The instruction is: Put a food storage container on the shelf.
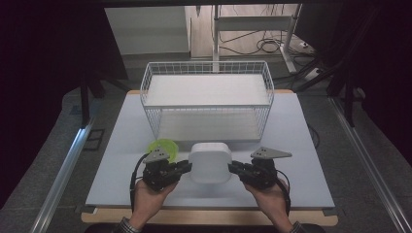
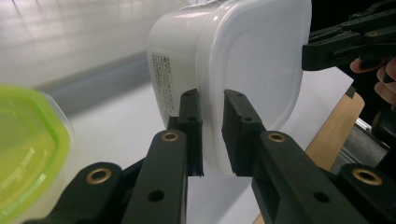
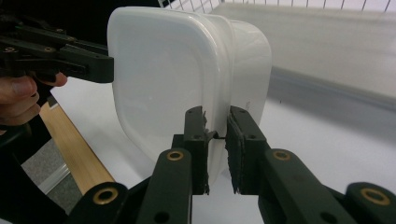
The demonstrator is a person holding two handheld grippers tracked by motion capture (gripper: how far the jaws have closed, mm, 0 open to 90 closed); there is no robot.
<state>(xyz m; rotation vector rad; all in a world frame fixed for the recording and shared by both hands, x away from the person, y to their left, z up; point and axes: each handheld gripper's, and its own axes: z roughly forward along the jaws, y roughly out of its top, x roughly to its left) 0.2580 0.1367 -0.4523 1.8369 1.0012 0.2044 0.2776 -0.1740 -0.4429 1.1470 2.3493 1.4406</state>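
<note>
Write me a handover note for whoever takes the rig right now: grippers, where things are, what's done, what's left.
Left gripper: shut on the rim of the white container, at its left side.
Right gripper: shut on the rim at the opposite side.
The container is held between both, in front of the wire basket on the table.
A green lid lies on the table just behind the left gripper.
Done: both grips set.
Left: probably lift the container into the basket; the aim is only a guess.

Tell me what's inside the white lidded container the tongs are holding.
That cannot be seen: the white container is opaque and its lid is on. The left tongs and right tongs each clamp its rim.
</note>
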